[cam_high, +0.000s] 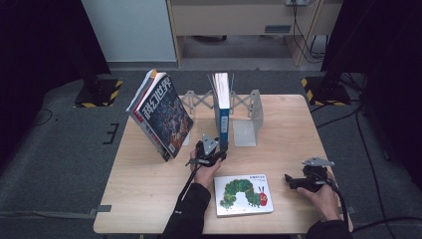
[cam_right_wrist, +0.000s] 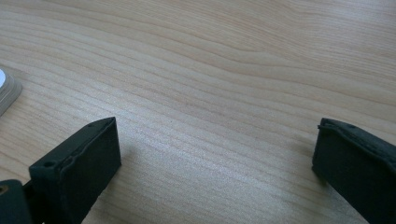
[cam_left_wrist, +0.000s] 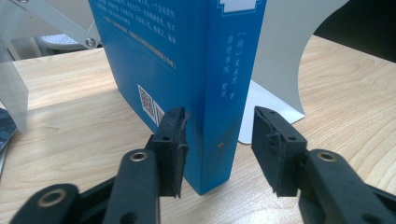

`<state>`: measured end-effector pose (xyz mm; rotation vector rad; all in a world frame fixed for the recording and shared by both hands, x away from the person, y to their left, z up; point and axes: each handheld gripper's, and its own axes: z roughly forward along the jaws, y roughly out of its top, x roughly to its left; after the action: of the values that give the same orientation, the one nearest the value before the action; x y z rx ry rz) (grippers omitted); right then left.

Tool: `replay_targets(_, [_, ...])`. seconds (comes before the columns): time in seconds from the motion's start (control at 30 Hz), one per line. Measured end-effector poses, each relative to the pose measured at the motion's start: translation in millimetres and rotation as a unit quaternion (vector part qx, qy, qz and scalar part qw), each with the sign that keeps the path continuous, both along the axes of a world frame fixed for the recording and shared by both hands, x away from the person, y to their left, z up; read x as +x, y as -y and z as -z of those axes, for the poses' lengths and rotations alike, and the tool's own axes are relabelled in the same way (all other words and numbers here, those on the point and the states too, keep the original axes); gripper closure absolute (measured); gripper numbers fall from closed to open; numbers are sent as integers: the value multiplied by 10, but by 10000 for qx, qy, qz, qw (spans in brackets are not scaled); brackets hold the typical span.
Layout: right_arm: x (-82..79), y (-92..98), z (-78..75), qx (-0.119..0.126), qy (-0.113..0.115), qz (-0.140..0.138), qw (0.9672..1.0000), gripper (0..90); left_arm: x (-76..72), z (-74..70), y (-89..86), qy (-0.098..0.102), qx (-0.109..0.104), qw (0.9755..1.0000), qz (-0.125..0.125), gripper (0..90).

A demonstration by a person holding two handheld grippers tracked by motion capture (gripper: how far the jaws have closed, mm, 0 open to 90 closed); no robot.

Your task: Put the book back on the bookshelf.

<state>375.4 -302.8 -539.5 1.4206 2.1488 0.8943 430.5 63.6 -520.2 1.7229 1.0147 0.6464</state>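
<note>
Your left hand-held gripper (cam_left_wrist: 219, 144) straddles the lower spine of the blue book (cam_left_wrist: 187, 60), which stands upright near the middle of the tabletop's (cam_high: 149, 199) far edge; the pad on the cover side lies against or just beside the cover, while the other pad stands apart from the spine, so the jaws are spread around the book rather than pinching it. In the high view the blue book (cam_high: 222, 107) stands within the expanding metal book rack (cam_high: 246, 117), close beside its white end plate, with your left hand-held gripper (cam_high: 211, 149) at its near bottom corner. A science-fiction magazine (cam_high: 161, 112) leans tilted against the rack's other end, toward the far left corner of the tabletop. A caterpillar picture book (cam_high: 244, 194) lies flat near the near edge, between your two hands. Your right hand-held gripper (cam_high: 293, 181) rests toward the near right corner, well apart from the blue book; in the right gripper view its jaws are spread wide over bare wood (cam_right_wrist: 210, 70), with nothing between them, and a corner of the picture book (cam_right_wrist: 7, 91) lies at the left margin.
</note>
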Motion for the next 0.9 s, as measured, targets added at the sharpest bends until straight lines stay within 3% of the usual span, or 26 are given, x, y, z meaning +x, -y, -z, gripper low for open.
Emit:
replay_targets(0.3, [1,2,0,-21,21,-5,10000,15,-39,-54,-97,-94,181,9997,101,470])
replay_targets(0.47, [-7,-3,-2,-18,30,62,10000,29,-104,-112,-187,-311,243,9991,183,442])
replay_targets(0.57, [-29,3,-11,28,90,168,9998,100,-145,-160,-211,-338,215,9987,305,407])
replay_targets(0.67, [-58,5,-66,-86,106,162,9998,219,-192,-195,-251,-524,249,9976,378,377])
replay_targets(0.73, [-65,3,-98,-122,201,153,9996,238,-230,-216,-277,-560,318,9971,403,366])
replay_targets(0.9, [-113,-37,-203,60,471,116,9988,263,-391,-227,-350,-711,524,9944,585,338])
